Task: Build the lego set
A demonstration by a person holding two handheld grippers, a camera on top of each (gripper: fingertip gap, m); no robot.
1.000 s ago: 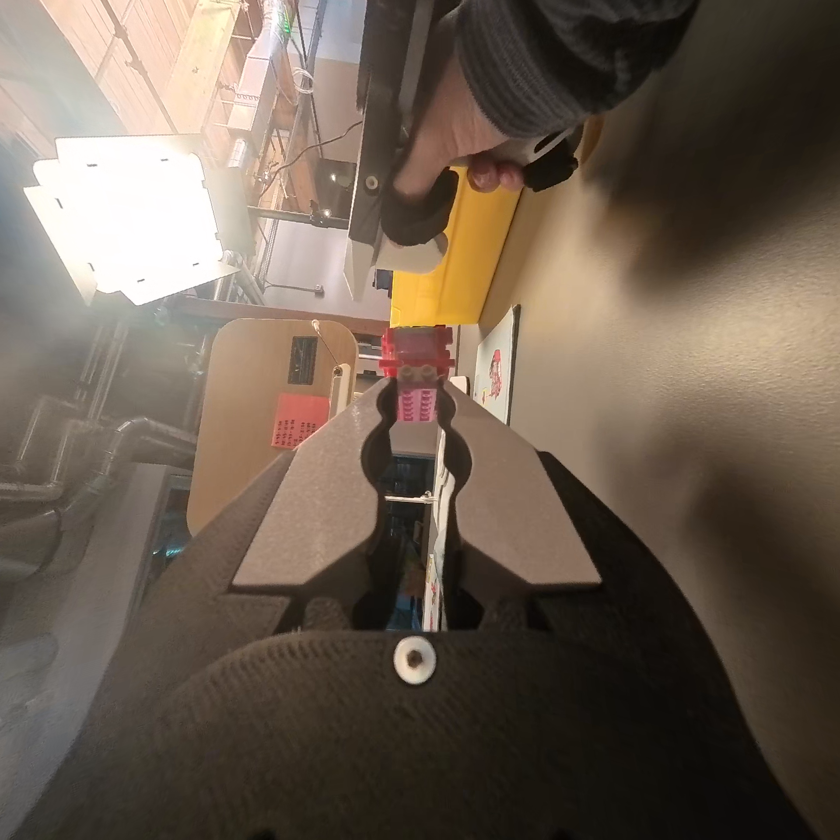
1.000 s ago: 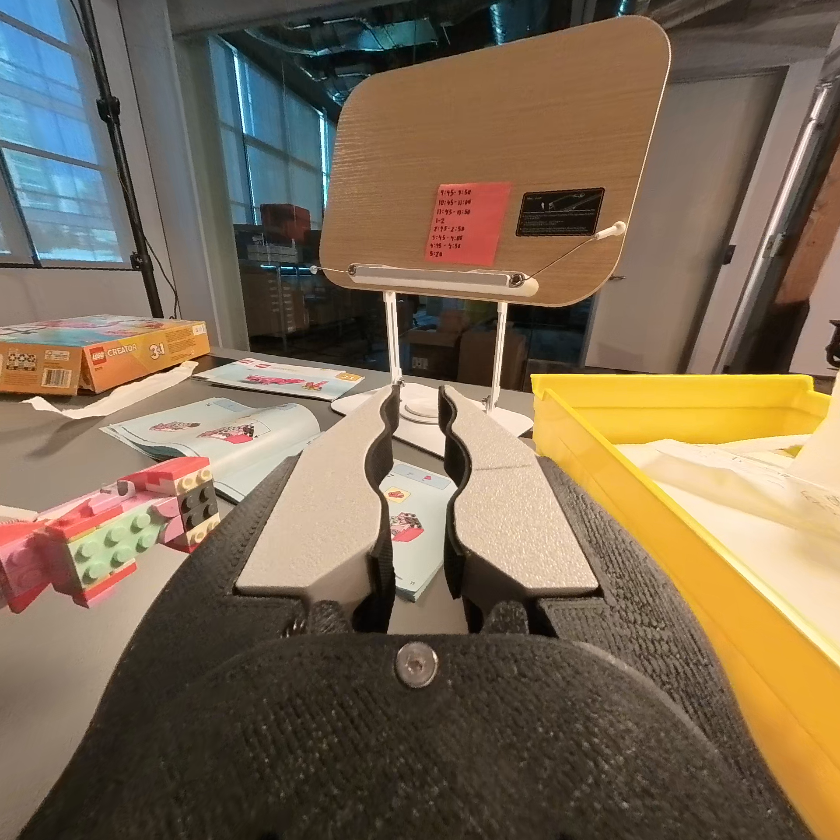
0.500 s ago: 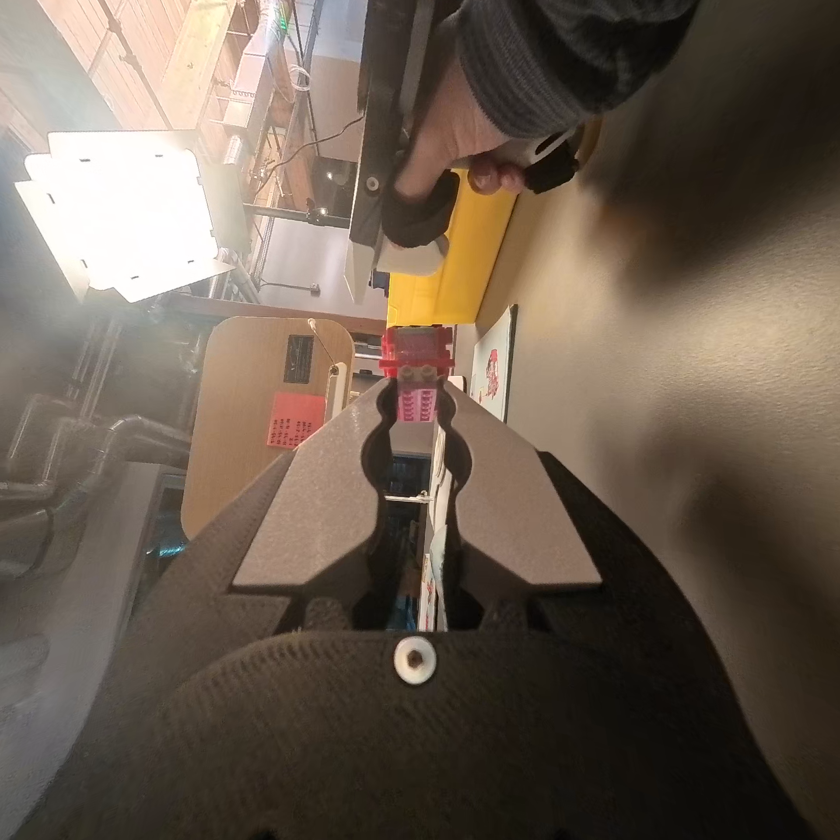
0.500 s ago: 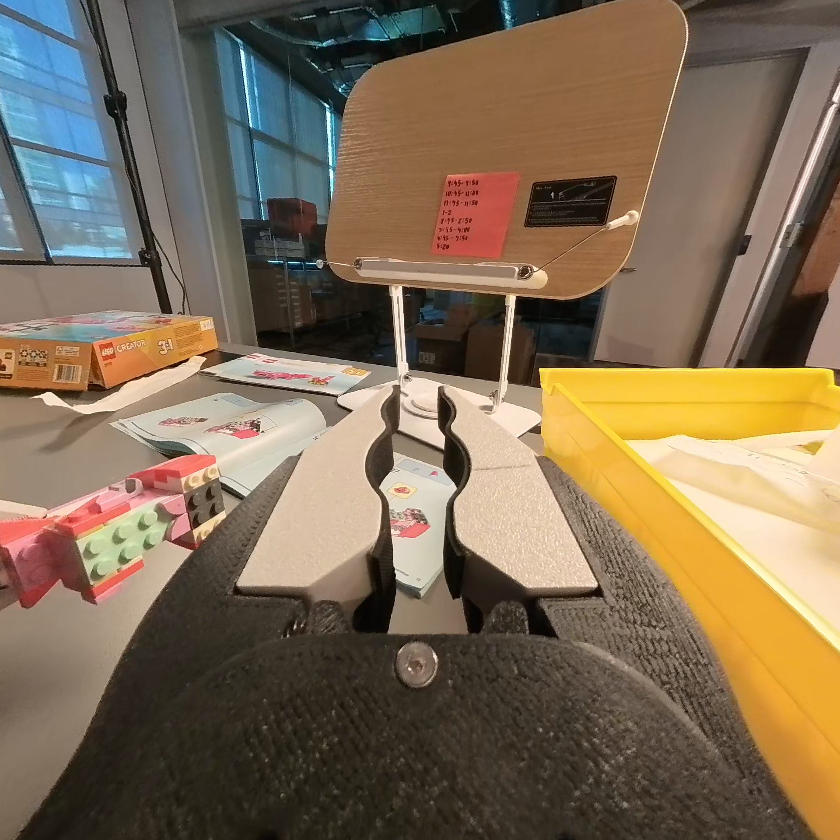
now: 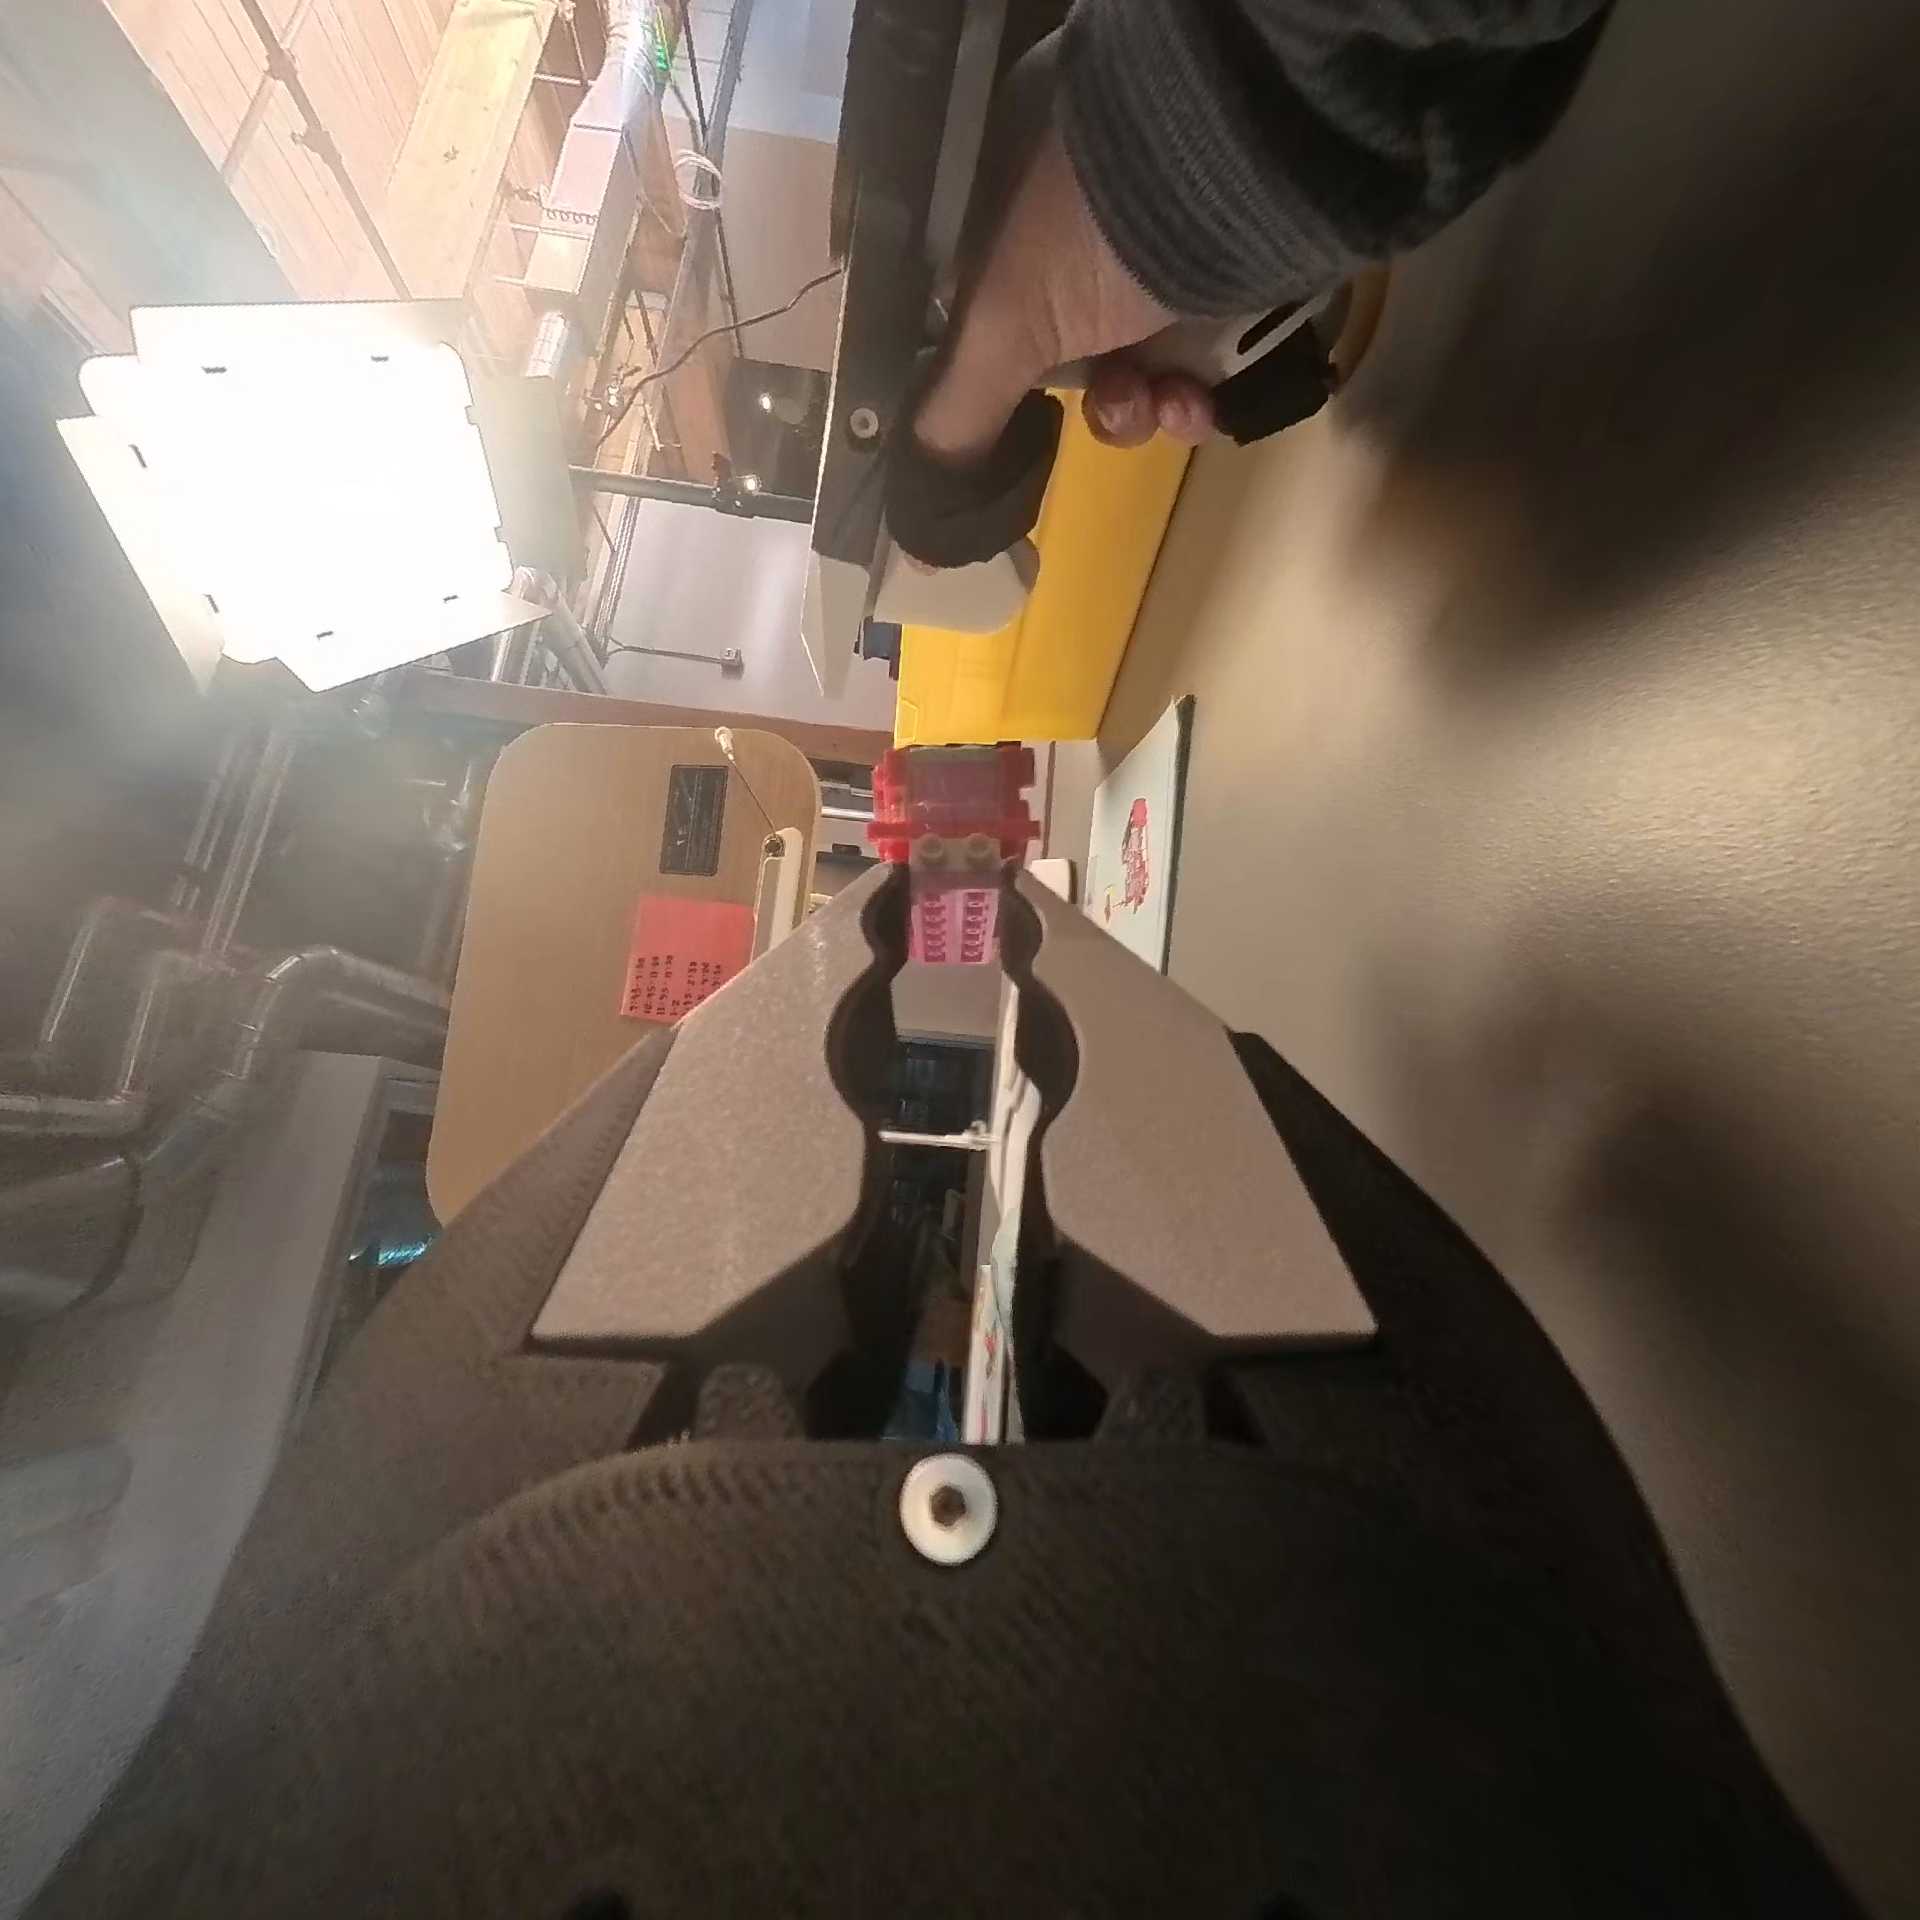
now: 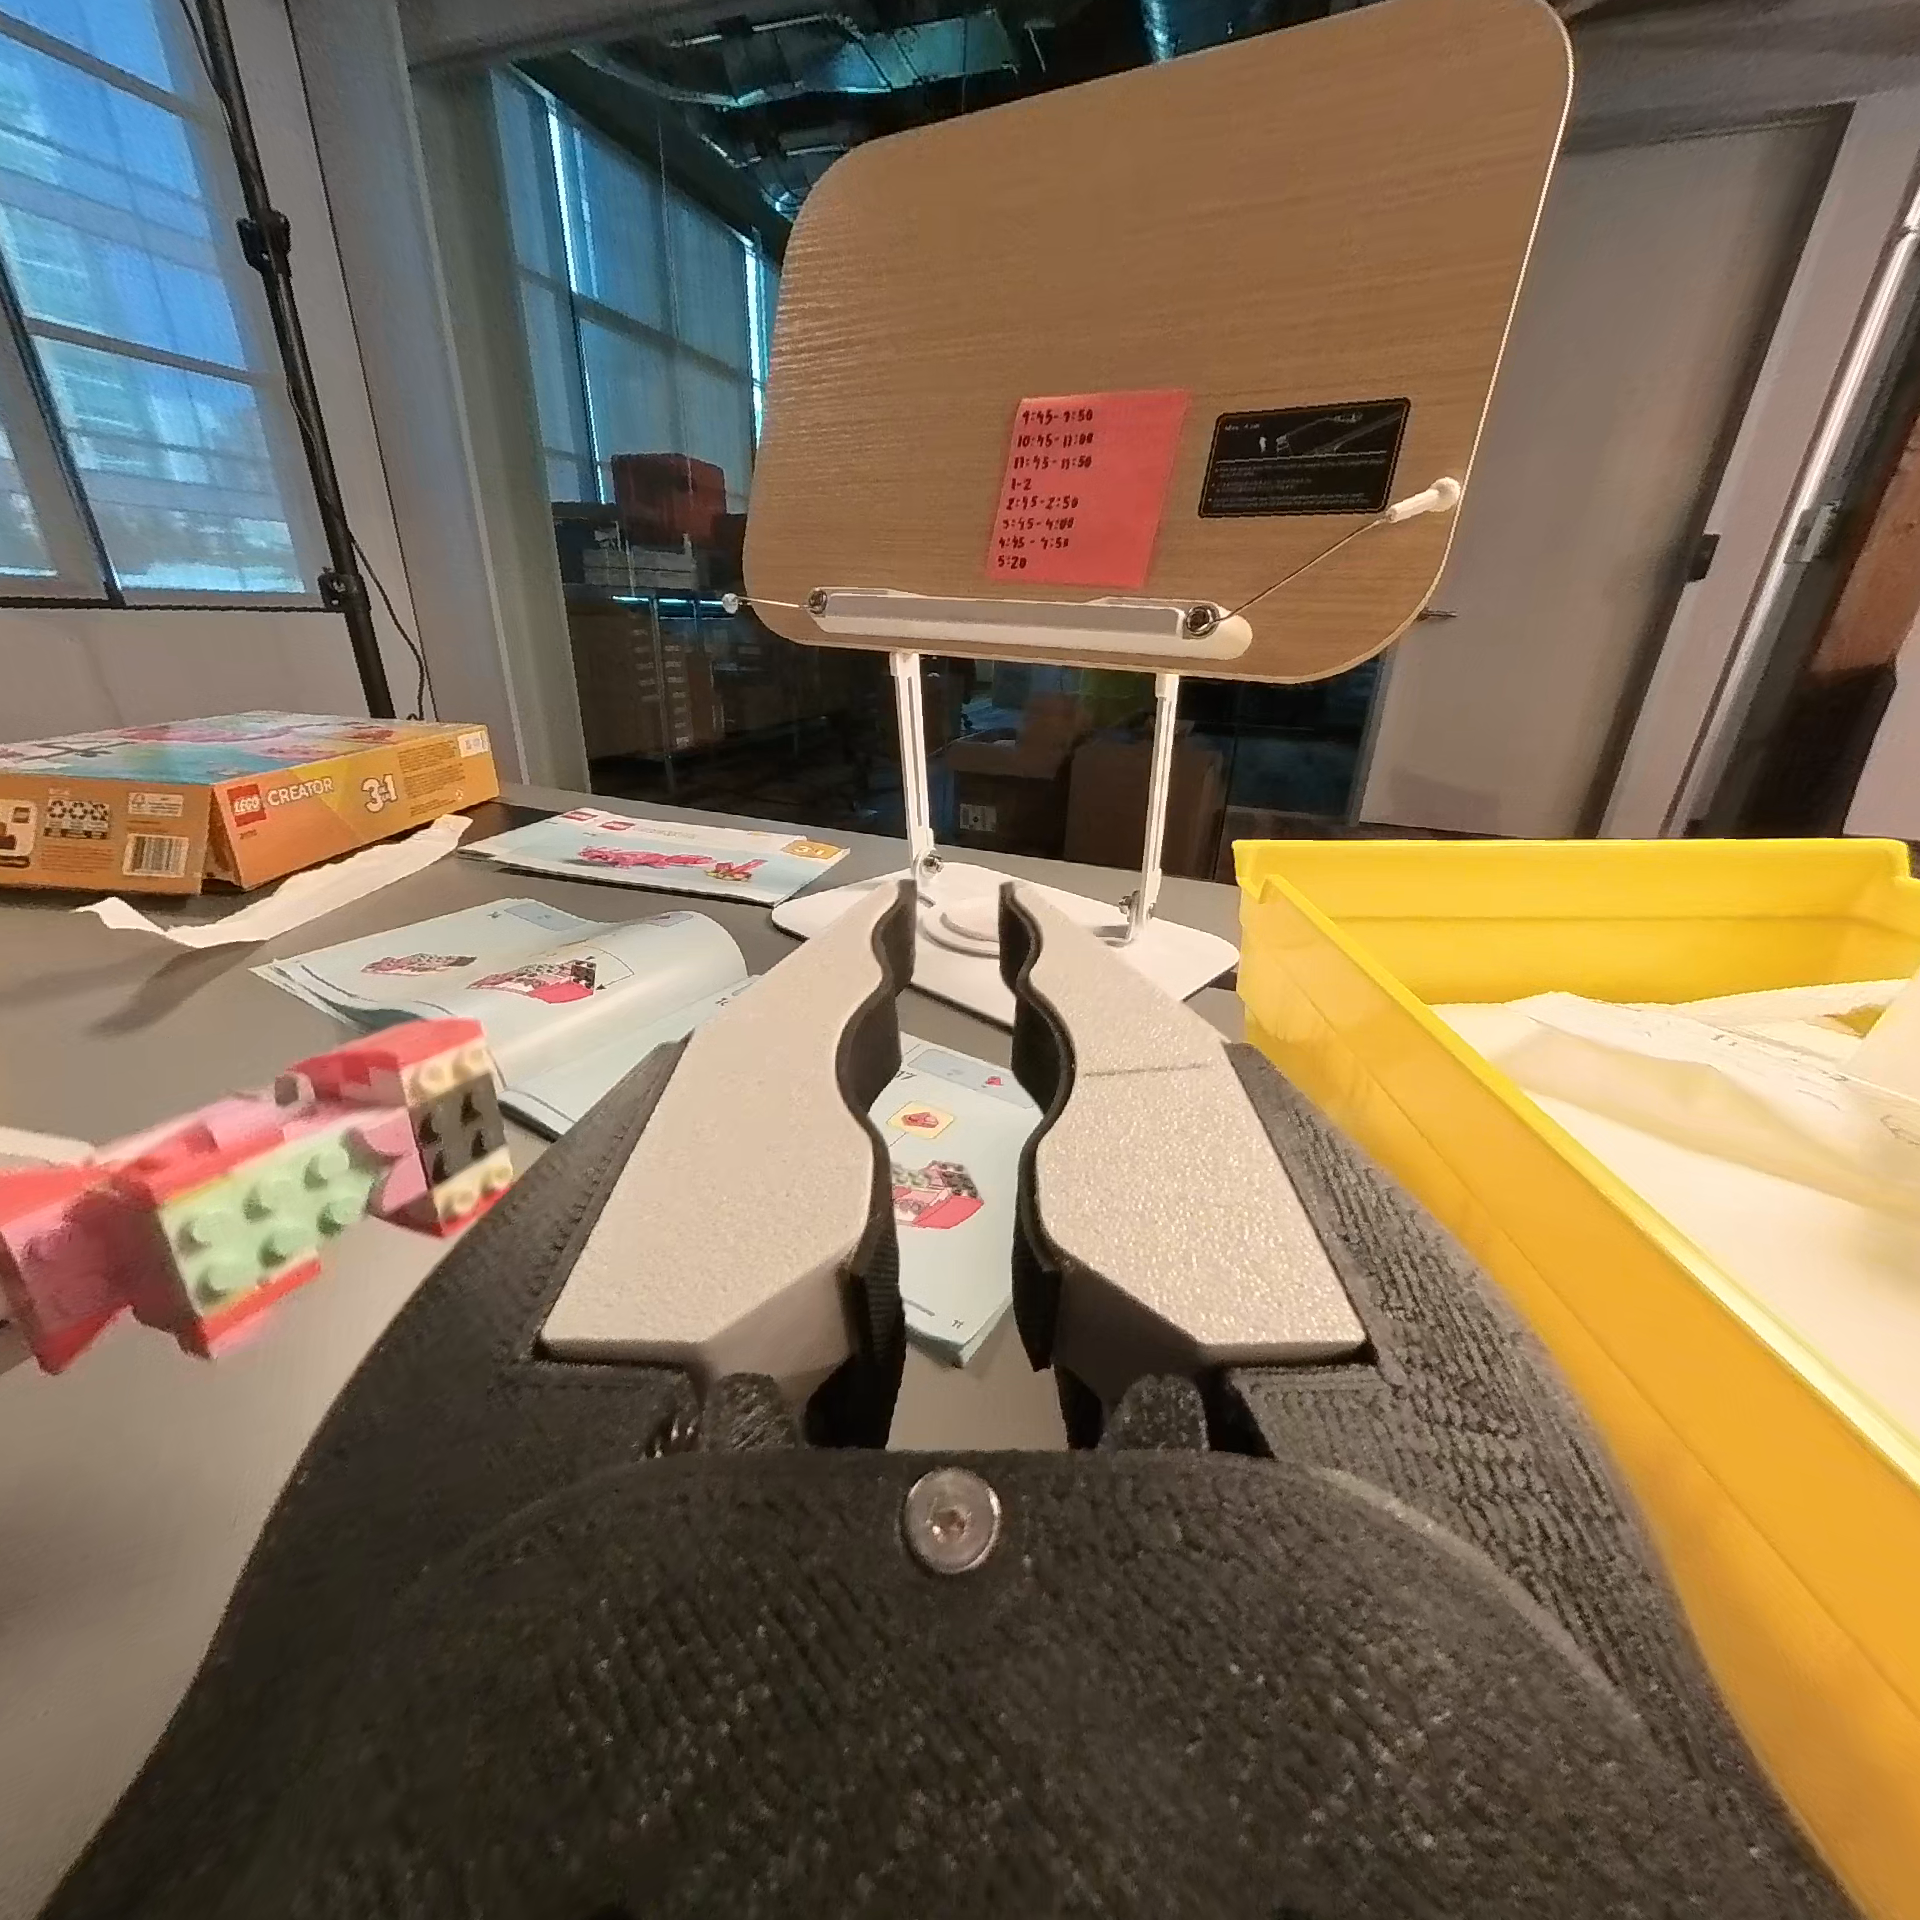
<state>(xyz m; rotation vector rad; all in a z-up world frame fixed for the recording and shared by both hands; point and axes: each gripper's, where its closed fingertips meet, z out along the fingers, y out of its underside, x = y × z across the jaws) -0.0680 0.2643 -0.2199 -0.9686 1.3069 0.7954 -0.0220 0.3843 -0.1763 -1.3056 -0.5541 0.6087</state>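
Since a second ago the right claw point(image 6: 956, 914) has lifted and the brick model point(image 6: 260, 1174) sits closer beside it. Right claw: parted, bare. Left claw point(image 5: 956, 914): clenched on the model's pink end point(image 5: 956, 925), held above the bench point(image 6: 125, 997). Keep that squeeze square and steady.

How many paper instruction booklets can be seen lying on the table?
3. One closed booklet lies far back near the orange box; one open booklet lies left of the right gripper; a third shows between its fingers. More may be hidden.
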